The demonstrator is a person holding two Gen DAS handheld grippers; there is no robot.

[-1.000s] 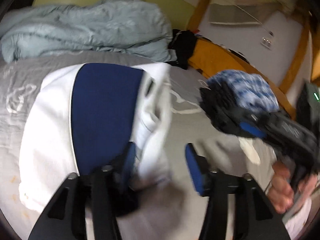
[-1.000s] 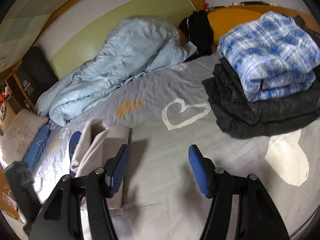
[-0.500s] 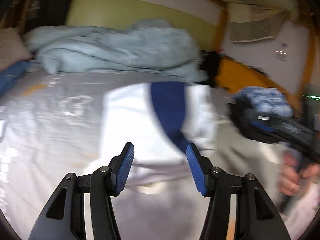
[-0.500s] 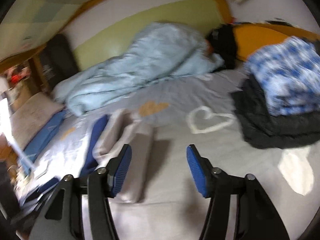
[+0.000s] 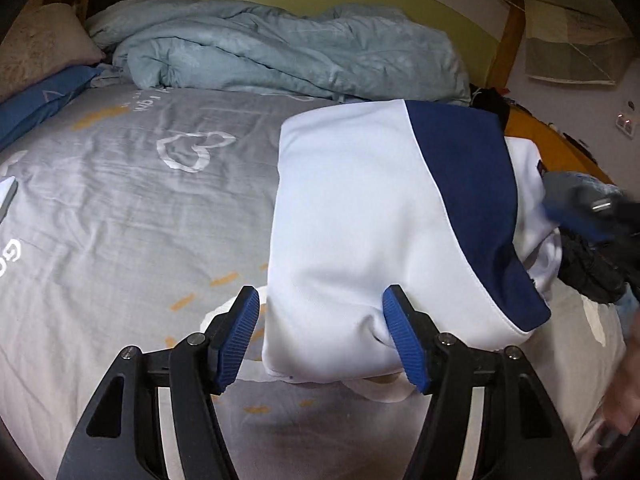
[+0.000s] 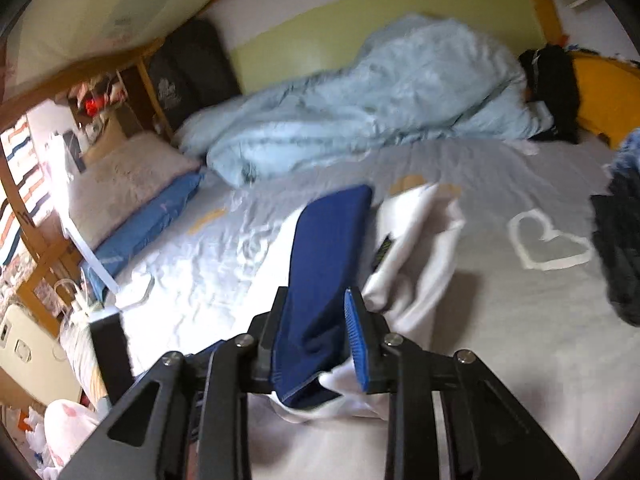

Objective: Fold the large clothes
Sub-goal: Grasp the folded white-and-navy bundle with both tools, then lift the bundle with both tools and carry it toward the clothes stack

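The left gripper [image 5: 320, 336] is opening astride the folded garment's [image 5: 360, 220] near edge. The right gripper [image 6: 316, 336] is closing on its blue fold. Bare sheet [image 5: 120, 220] lies at frame left.

garment [image 5: 360, 216] on bed [image 5: 120, 216], duvet [image 5: 280, 52] behind

Your bed, under a grey heart-printed sheet [image 5: 120, 208], carries a folded white-and-navy garment [image 5: 360, 220] near its middle, a rumpled pale-blue duvet [image 5: 280, 52] behind that garment, and a blue pillow [image 6: 148, 224] to its left.
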